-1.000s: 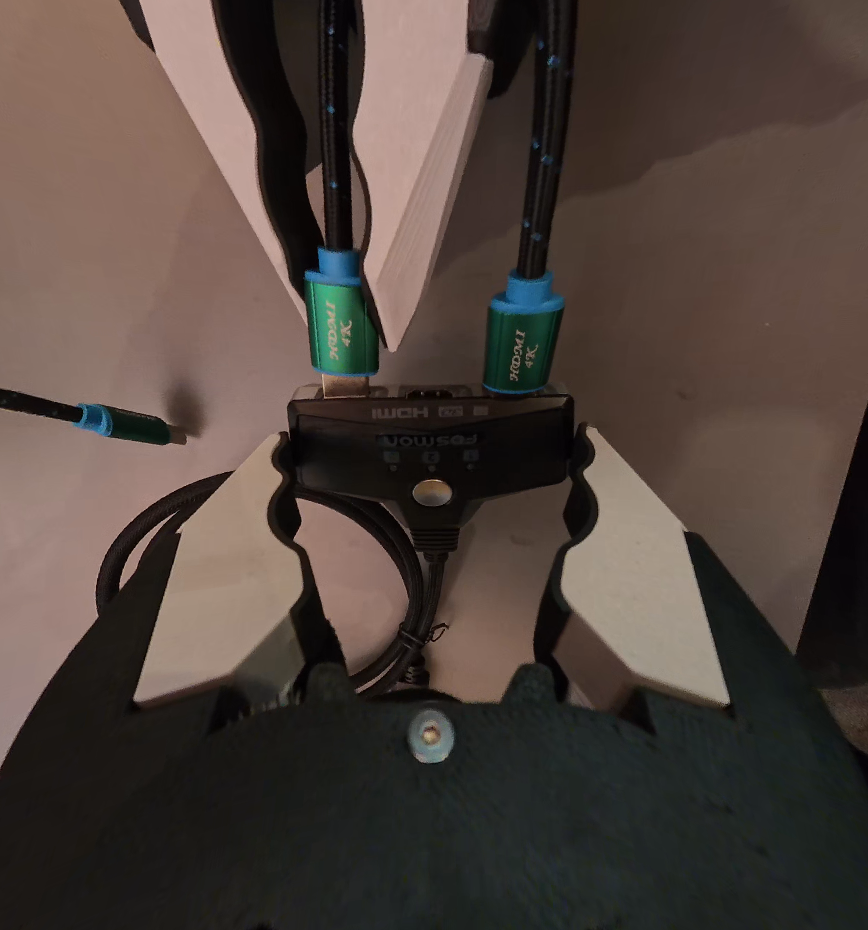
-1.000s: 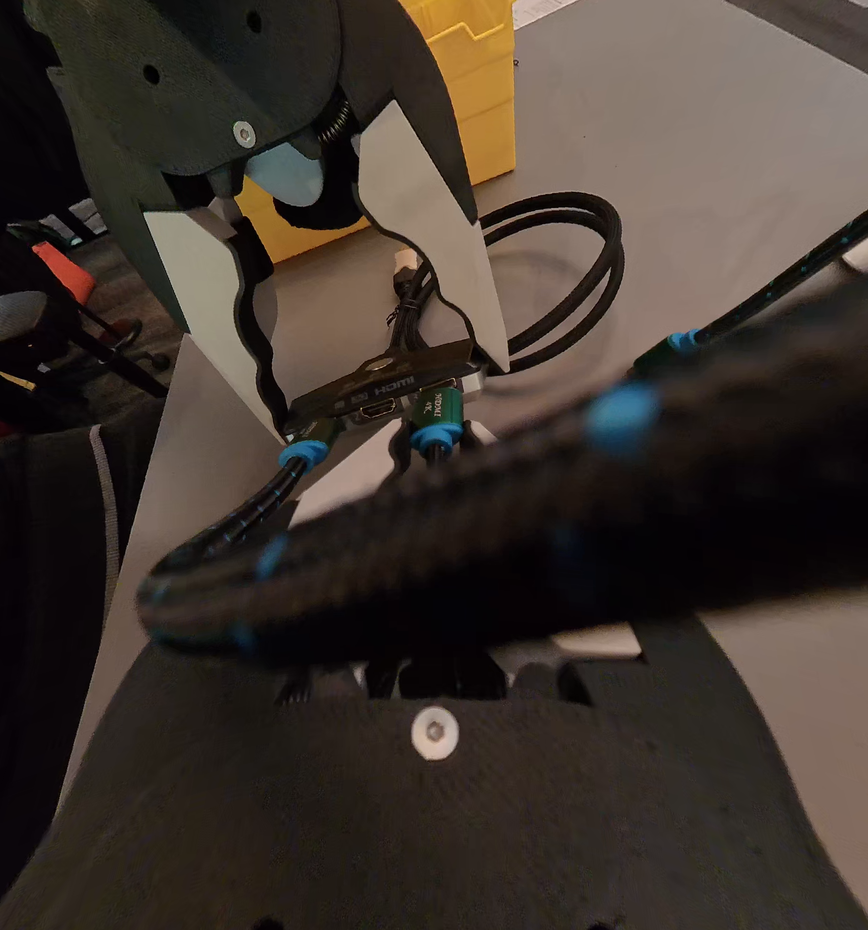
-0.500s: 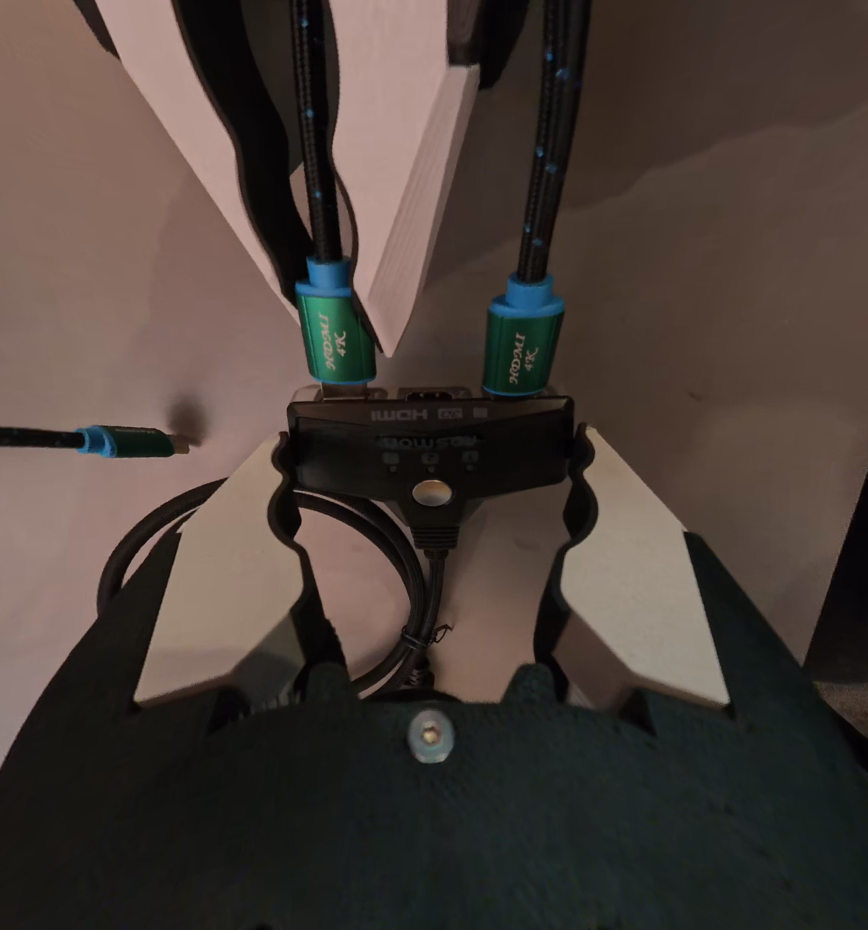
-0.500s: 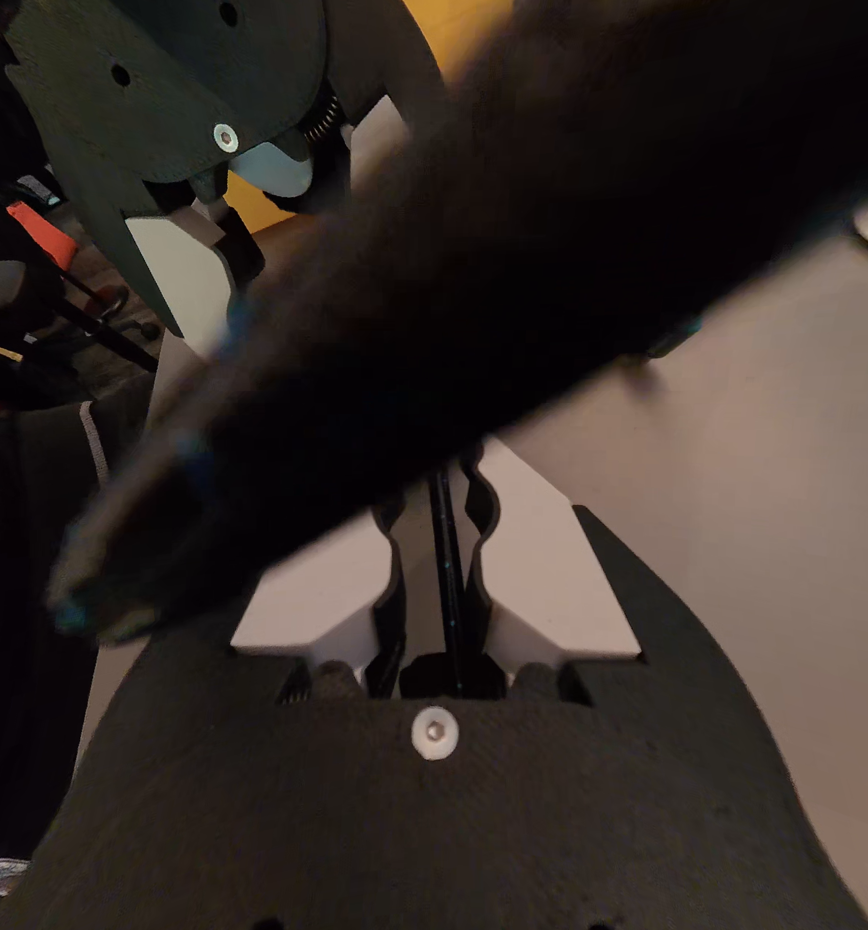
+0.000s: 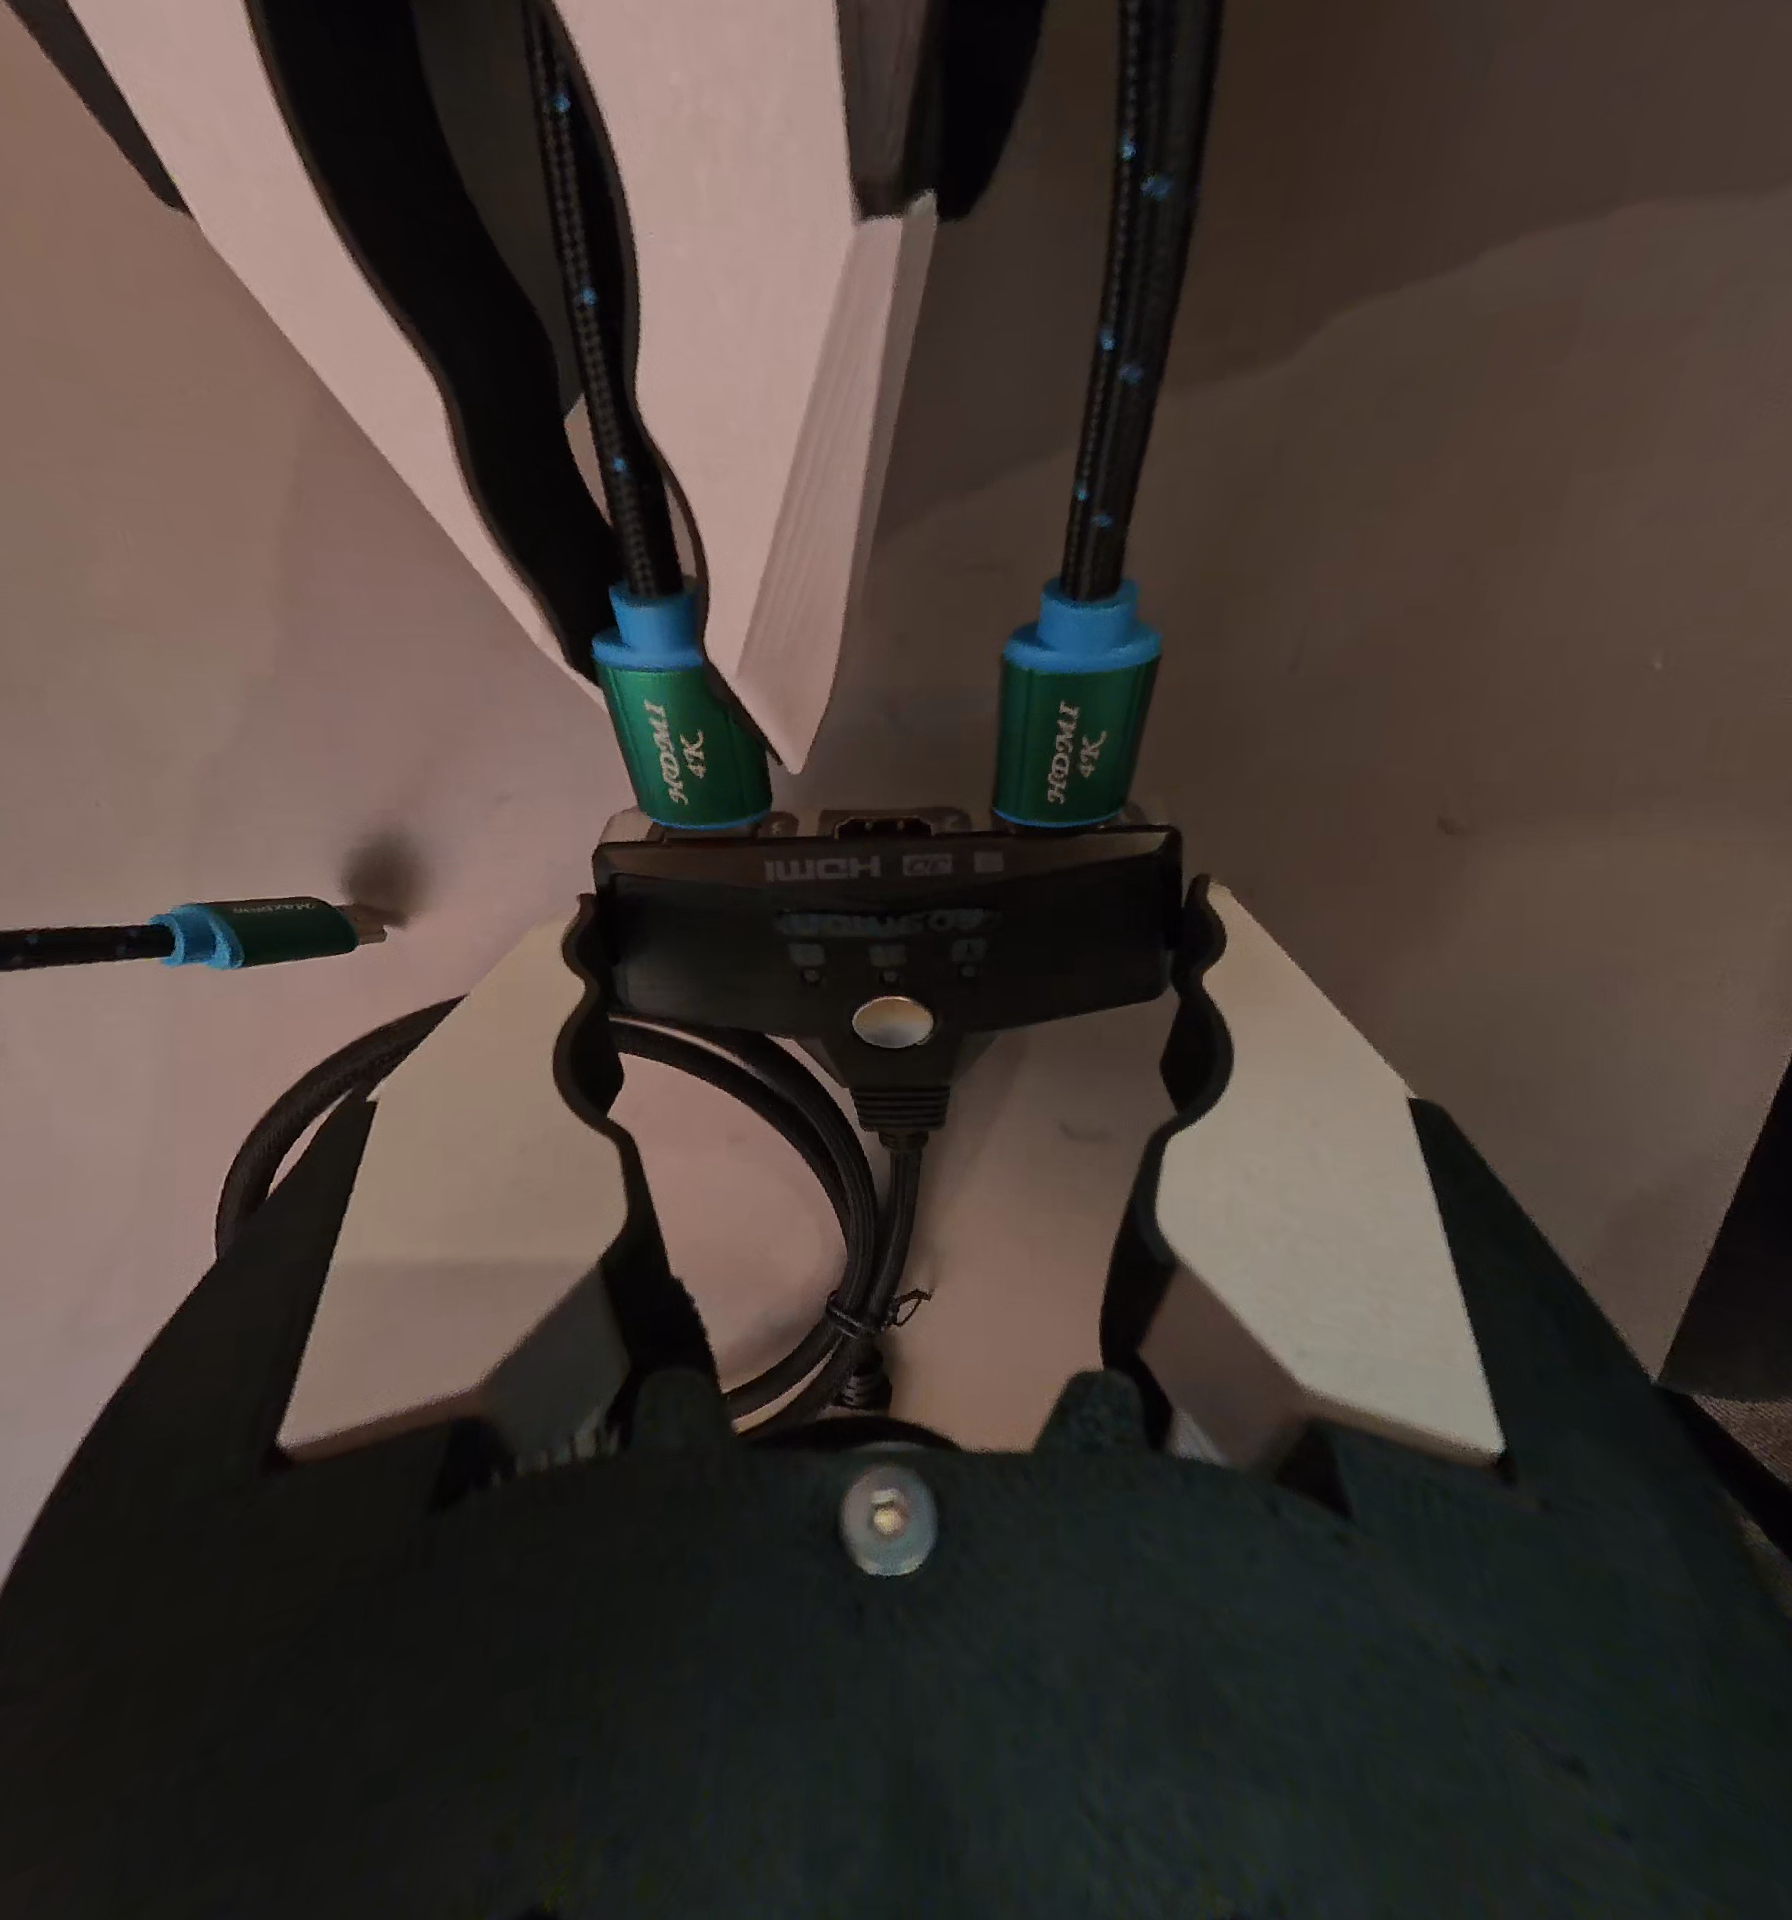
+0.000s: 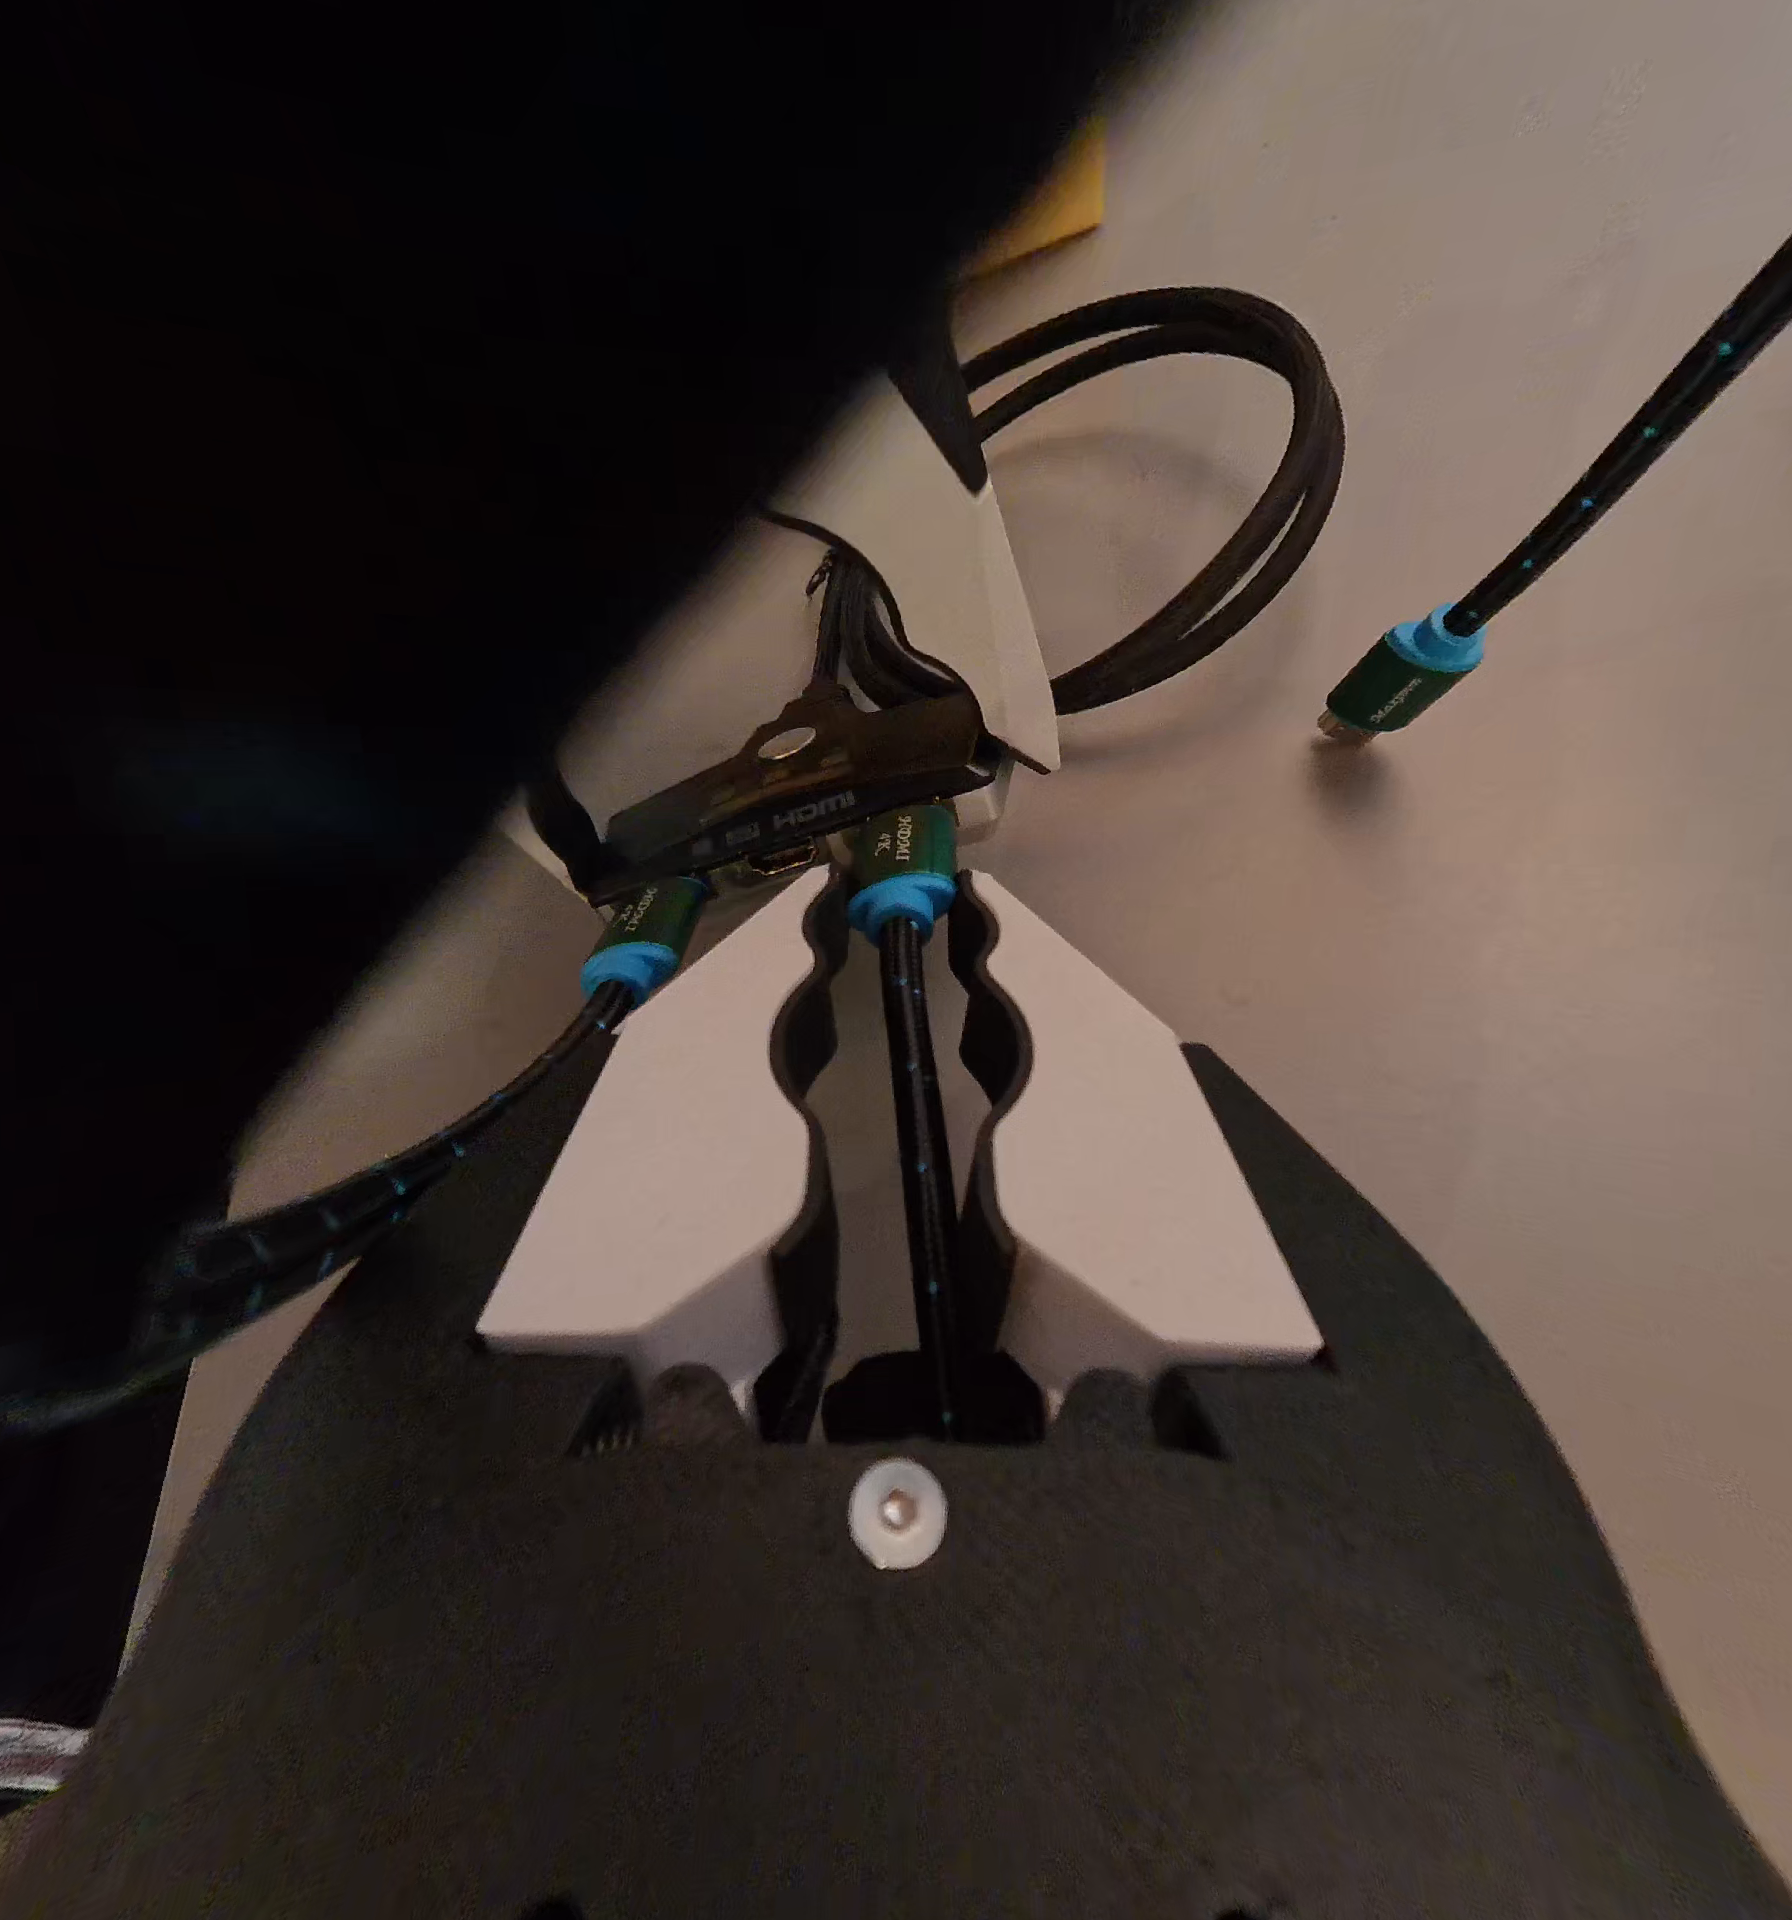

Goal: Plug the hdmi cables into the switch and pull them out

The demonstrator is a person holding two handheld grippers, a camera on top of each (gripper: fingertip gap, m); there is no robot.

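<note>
My left gripper (image 5: 892,914) is shut on the black HDMI switch (image 5: 1027,935) and holds it by its two ends. Two green plugs with blue collars sit in its outer ports: one tilted (image 5: 684,748), one straight (image 5: 1074,738). The middle port (image 5: 887,826) is empty. My right gripper (image 6: 897,899) is shut on the tilted plug (image 6: 897,852) at its collar, and the braided cable runs back between the fingers (image 6: 684,1174). The switch also shows in the right wrist view (image 6: 798,790). A third plug (image 5: 258,928) lies loose on the table.
The switch's own black cable (image 6: 1287,468) lies coiled on the grey table (image 6: 1443,1039). The loose plug (image 6: 1401,681) lies to the right. A dark blurred shape fills the upper left of the right wrist view. A yellow box corner (image 6: 1068,197) shows behind it. Spacing between my two grippers at the tips: around 4 cm.
The plug in my right gripper has gone deeper into the switch and now tilts; less bare metal shows. A blurred cable swept across the right wrist view and off to the upper left.
</note>
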